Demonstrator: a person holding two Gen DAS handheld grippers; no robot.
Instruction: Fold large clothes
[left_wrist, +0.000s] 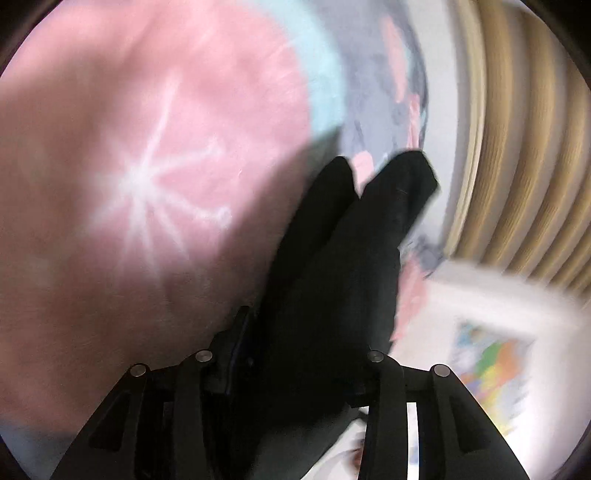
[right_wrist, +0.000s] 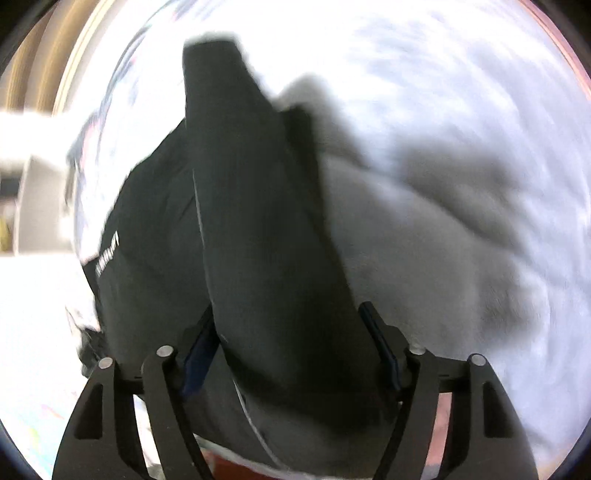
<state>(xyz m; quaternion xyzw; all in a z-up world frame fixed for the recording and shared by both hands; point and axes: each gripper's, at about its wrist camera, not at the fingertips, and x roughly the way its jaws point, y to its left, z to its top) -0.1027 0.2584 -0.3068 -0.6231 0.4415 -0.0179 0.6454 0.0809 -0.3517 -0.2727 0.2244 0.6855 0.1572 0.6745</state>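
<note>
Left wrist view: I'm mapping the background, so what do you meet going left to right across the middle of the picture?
Pink fabric with a white starburst mark → black garment hanging in front of the camera → tan ribbed surface at the right edge.

Each camera rides on its own gripper and looks forward and downward along the two fingers, very near the cloth. The left one faces a pink bedspread (left_wrist: 129, 147); the right one faces pale bedding (right_wrist: 461, 184). Both share the black garment (left_wrist: 332, 258), blurred and filling mid-frame.
</note>
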